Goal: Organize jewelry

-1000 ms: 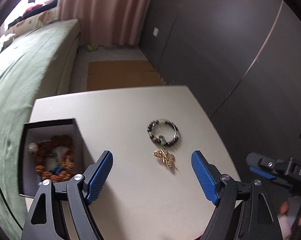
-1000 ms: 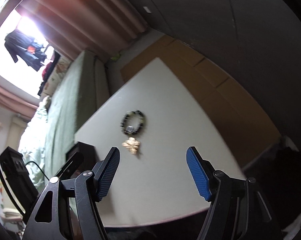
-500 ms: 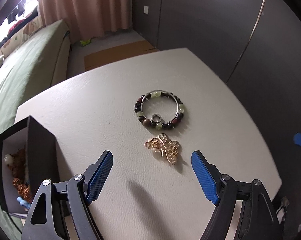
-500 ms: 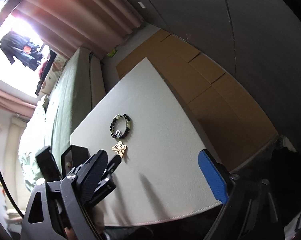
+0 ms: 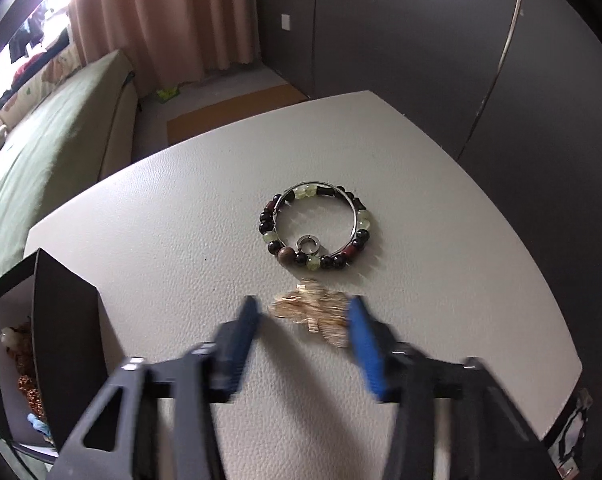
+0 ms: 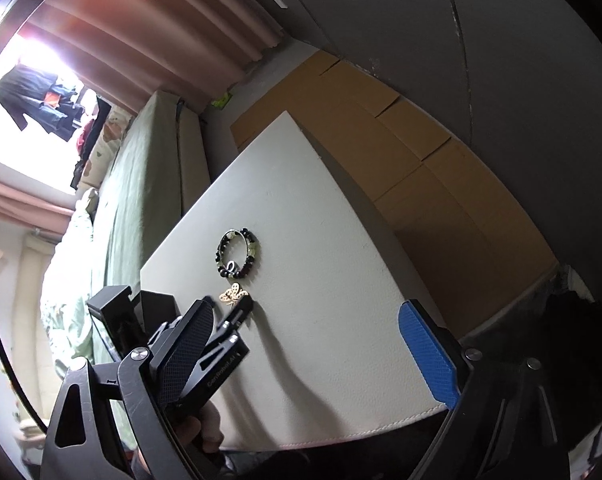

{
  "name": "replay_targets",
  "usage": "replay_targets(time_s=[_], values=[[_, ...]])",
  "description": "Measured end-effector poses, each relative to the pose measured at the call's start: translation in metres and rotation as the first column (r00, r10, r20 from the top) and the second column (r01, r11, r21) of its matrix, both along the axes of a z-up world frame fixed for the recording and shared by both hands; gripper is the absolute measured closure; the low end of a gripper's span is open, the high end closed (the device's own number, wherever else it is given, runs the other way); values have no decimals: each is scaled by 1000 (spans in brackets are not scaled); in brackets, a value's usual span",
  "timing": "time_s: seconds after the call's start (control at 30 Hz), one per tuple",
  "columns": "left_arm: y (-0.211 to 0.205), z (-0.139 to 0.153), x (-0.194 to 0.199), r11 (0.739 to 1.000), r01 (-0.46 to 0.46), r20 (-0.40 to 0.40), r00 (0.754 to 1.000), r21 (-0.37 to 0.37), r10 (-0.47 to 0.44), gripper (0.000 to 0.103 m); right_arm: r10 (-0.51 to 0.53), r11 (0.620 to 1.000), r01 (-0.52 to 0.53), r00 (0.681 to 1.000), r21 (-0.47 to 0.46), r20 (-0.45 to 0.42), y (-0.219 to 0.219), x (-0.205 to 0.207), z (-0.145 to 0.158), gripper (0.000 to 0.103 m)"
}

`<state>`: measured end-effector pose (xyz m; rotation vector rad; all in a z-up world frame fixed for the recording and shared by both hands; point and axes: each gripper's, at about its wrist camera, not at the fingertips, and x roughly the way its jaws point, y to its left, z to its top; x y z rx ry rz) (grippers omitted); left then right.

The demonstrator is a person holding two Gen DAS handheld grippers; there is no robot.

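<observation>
A gold butterfly brooch (image 5: 309, 314) lies on the white table (image 5: 161, 220), just in front of a beaded bracelet (image 5: 333, 262) with a small metal ring inside it. My left gripper (image 5: 305, 312) is low over the table and its jaws are closing, with the brooch between the blue pads. The right pad is at the brooch's edge and a gap remains on the left. In the right wrist view the left gripper (image 6: 228, 301) sits at the brooch (image 6: 232, 293), below the bracelet (image 6: 241, 273). My right gripper (image 6: 309, 320) stands wide open over the table's near side, with nothing between its fingers.
An open black box (image 5: 67, 344) holding other jewelry stands at the table's left edge. A green-covered bed (image 5: 41, 152) runs along the left. Flat cardboard (image 6: 421, 160) lies on the floor beyond the table, by a dark wall (image 5: 421, 60).
My left gripper came down close to the table and its jaws narrowed around the butterfly brooch. The right gripper's jaws spread wider and it shifted slightly.
</observation>
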<state>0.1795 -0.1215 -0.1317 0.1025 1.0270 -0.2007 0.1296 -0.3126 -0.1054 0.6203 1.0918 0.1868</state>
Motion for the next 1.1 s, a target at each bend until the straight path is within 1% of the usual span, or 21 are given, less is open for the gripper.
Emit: replay_targets(time_s=[0.17, 0.3, 0.47, 0.53, 0.63, 0.7, 0.77, 0.8, 0.87, 0.9, 0.97, 1.1], values=[[9, 3, 1, 999, -8, -24, 1000, -42, 7, 62, -7, 1000, 6, 1000, 26, 2, 4, 3, -4, 8], [21, 13, -2, 997, -27, -13, 1000, -77, 26, 62, 6, 1000, -6, 1000, 28, -3, 11, 8, -8, 9], [37, 26, -6, 993, -55, 2, 998, -109, 55, 62, 22, 1000, -23, 999, 22, 25, 24, 12, -5, 9], [48, 33, -7, 989, -79, 10, 997, -128, 81, 62, 34, 999, -34, 999, 6, 43, 31, 15, -4, 9], [65, 44, -8, 980, -116, 25, 992, -161, 122, 62, 65, 997, -61, 995, -49, 72, 44, 20, -2, 9], [77, 52, -9, 973, -143, 37, 988, -182, 152, 62, 91, 993, -84, 992, -80, 89, 55, 26, -1, 15], [87, 59, -11, 966, -165, 47, 983, -199, 177, 62, 115, 990, -106, 989, -97, 95, 64, 32, -2, 27], [93, 62, -11, 962, -176, 51, 980, -209, 191, 62, 125, 988, -114, 987, -103, 97, 68, 35, -3, 30], [104, 67, -13, 952, -200, 61, 974, -232, 219, 63, 135, 985, -123, 986, -119, 99, 76, 41, -5, 39], [109, 71, -13, 948, -210, 67, 970, -240, 232, 62, 141, 983, -127, 985, -129, 100, 80, 45, -7, 42], [120, 76, -13, 942, -223, 78, 965, -250, 249, 62, 145, 982, -131, 984, -135, 100, 86, 54, -11, 50], [137, 81, -15, 931, -245, 87, 957, -270, 277, 63, 137, 982, -122, 985, -144, 102, 96, 66, -17, 57]])
